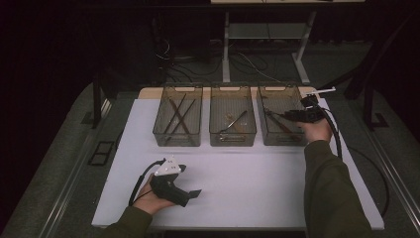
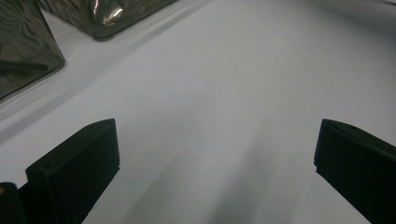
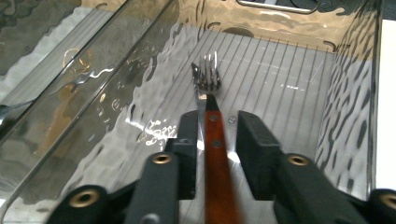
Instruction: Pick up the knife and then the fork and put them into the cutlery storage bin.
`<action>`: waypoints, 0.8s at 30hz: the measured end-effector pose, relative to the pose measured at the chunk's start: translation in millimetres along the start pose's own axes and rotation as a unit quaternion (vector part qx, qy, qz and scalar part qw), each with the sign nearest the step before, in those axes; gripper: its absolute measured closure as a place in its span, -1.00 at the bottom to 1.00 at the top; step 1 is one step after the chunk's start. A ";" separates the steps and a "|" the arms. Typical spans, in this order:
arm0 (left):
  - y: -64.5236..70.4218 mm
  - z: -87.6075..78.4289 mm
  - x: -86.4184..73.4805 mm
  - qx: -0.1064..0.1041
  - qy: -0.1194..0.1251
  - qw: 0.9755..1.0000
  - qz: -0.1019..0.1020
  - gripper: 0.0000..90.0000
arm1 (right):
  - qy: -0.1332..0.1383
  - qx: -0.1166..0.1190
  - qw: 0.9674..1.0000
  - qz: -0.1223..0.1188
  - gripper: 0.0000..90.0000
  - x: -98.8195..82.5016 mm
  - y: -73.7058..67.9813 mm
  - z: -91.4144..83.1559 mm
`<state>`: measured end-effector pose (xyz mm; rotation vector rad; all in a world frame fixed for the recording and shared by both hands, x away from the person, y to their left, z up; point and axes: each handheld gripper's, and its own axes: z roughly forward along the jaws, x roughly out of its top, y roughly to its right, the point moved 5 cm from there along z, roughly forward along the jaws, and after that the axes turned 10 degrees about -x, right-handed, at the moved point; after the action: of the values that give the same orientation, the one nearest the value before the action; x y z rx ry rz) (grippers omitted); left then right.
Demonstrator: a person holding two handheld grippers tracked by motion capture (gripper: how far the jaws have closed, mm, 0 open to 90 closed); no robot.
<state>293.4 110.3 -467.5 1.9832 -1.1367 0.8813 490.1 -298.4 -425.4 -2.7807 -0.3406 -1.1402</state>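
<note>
So the right gripper (image 3: 212, 133) sits inside the right-hand bin (image 3: 299, 70), jaws slightly parted around the wooden-handled fork (image 3: 211, 112), probably just letting go. Left gripper (image 2: 215, 168) idles wide open and empty over the table (image 2: 224, 84).

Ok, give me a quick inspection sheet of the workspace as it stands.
Surface: white table, three clear bins along its back.
Job's things: fork lying in the right bin.
Clutter: left bin holds dark sticks, middle bin a metal utensil; nothing loose seen.
Tools: right tool open around the fork's wooden handle, not pressing; left tool open, low over the table.
Cables: one trails from each tool; more on the floor.
Surroundings: desk legs behind, dark room.
</note>
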 end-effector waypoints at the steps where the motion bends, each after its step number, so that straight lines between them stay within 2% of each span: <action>1: 0.0 0.0 0.0 0.000 0.000 1.000 0.000 -1.00 | 0.002 -0.002 1.000 -0.001 0.42 0.1 -0.1 -0.1; 7: -0.3 -0.2 0.1 0.001 0.000 1.000 -0.001 -1.00 | 0.013 -0.011 1.000 0.004 0.05 2.3 2.5 -6.1; 10: -0.5 -0.4 0.1 0.001 0.000 1.000 0.000 -1.00 | 0.012 0.005 1.000 0.003 -0.16 2.0 2.0 -7.1; 13: -1.1 -1.3 0.6 0.001 0.002 1.000 0.002 -1.00 | 0.025 0.003 1.000 -0.004 -0.31 1.5 0.8 -12.3; 16: -1.7 -2.0 1.3 0.002 0.003 1.000 0.004 -1.00 | 0.038 0.029 0.999 0.006 -0.46 0.8 -0.4 -17.8; 18: -2.0 -2.3 1.5 0.003 0.005 1.000 0.003 -1.00 | 0.042 0.033 0.999 0.001 -0.57 0.0 -1.4 -20.7; 24: -6.2 -0.9 2.4 0.003 0.006 1.000 0.005 -1.00 | 0.059 0.037 0.998 -0.007 -0.60 -6.8 -5.0 -32.0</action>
<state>299.6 112.4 -466.4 1.9752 -1.1390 0.9021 462.5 -300.7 -407.4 -2.6383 -0.3828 -1.2606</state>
